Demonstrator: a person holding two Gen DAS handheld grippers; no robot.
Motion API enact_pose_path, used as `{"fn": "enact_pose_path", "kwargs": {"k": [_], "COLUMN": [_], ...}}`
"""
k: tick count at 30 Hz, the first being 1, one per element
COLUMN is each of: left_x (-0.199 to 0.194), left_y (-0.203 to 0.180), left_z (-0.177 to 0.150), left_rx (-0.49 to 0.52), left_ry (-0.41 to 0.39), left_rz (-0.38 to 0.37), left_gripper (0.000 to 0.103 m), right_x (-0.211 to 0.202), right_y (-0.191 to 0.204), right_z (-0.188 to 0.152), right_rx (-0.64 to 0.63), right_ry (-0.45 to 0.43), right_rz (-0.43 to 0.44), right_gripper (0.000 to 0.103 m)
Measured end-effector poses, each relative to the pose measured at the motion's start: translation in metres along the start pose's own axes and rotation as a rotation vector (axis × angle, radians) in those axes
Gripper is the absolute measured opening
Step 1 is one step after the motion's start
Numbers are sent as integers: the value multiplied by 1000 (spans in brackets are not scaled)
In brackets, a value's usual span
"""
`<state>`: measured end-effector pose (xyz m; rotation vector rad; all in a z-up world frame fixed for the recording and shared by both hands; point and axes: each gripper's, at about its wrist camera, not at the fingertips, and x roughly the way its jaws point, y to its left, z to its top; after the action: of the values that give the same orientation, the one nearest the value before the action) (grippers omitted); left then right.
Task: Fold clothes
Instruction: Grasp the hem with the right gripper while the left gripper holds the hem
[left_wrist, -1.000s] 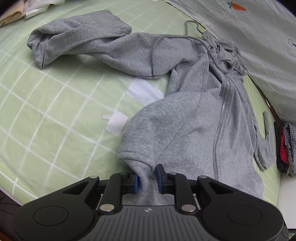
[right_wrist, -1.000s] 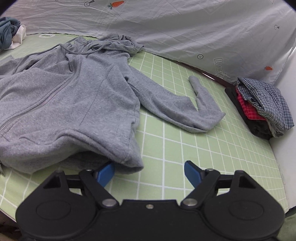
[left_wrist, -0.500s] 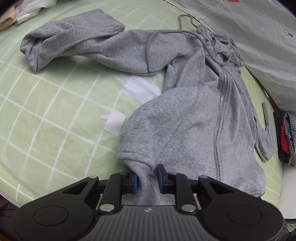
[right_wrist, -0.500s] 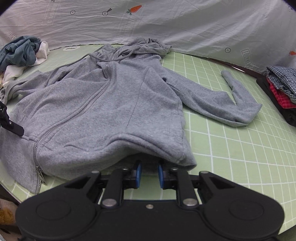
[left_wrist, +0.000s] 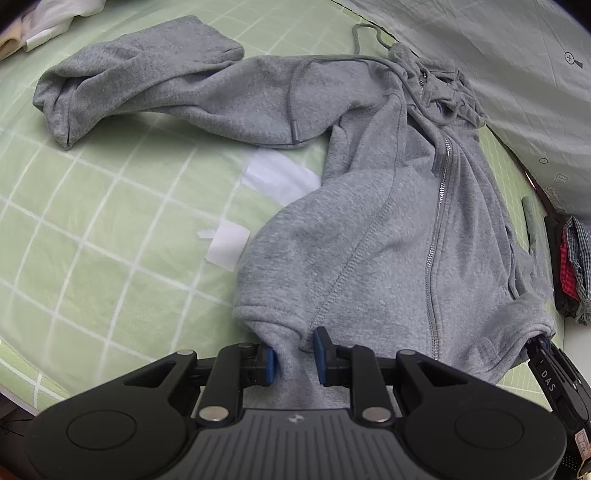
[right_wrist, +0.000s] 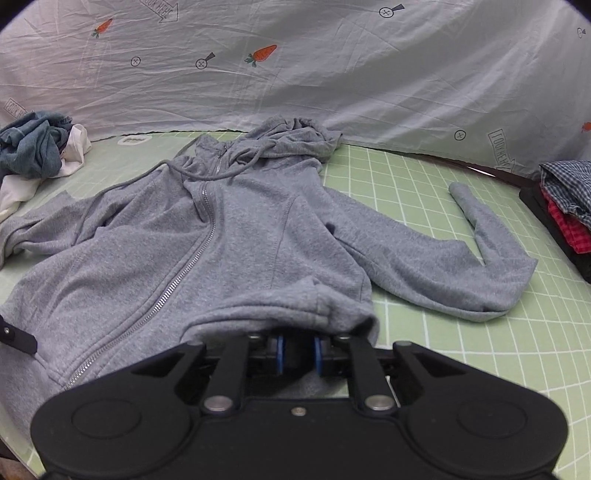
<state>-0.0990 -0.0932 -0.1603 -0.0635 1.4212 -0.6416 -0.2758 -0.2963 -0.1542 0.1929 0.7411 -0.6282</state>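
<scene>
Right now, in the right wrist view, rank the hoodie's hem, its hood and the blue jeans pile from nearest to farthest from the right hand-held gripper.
1. Hem, clamped in the right hand-held gripper.
2. Hood, straight ahead by the backdrop sheet.
3. Blue jeans pile, far left corner.

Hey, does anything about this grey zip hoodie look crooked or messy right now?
Yes. The grey zip-up hoodie lies skewed: its zipper runs diagonally, one sleeve is bunched and doubled over, and the hood is crumpled against the white carrot-print sheet.
</scene>
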Motion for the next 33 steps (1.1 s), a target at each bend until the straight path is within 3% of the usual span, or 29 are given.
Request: {"fn": "enact_pose_path", "kwargs": {"k": [1, 3, 9, 15, 21, 23, 25, 26, 33], "left_x": [0, 0, 0, 0, 0, 1, 1, 1, 2], "left_y": [0, 1, 3, 8, 10, 10, 11, 12, 16], "left_z": [0, 1, 2, 2, 4, 4, 4, 4, 7], "left_rx": [-2, -7, -8, -22, -38, -34, -35, -37, -69], "left_ry": [1, 2, 4, 6, 15, 17, 19, 20, 29], "left_rz": [-2, -4, -15, -39, -53, -56, -61, -64, -82], "left_gripper": [24, 24, 24, 24, 24, 24, 24, 24, 24], "right_x": [-1, 0, 29, 24, 33, 39, 39, 36, 5], "right_y": [2, 5, 5, -15, -35, -39, -41, -42, -66], "right_z": [2, 6, -5, -15, -16, -15, -13, -12, -27], "right_rx": [13, 45, 130, 251, 433, 478, 500, 506, 618], "right_ry": [-2, 0, 119, 152, 154, 146, 136, 125, 120], "right_rz": [27, 83, 41, -10, 35, 68, 92, 102, 126], "right_gripper": [33, 41, 34, 33, 35, 28, 8, 5, 3]}}
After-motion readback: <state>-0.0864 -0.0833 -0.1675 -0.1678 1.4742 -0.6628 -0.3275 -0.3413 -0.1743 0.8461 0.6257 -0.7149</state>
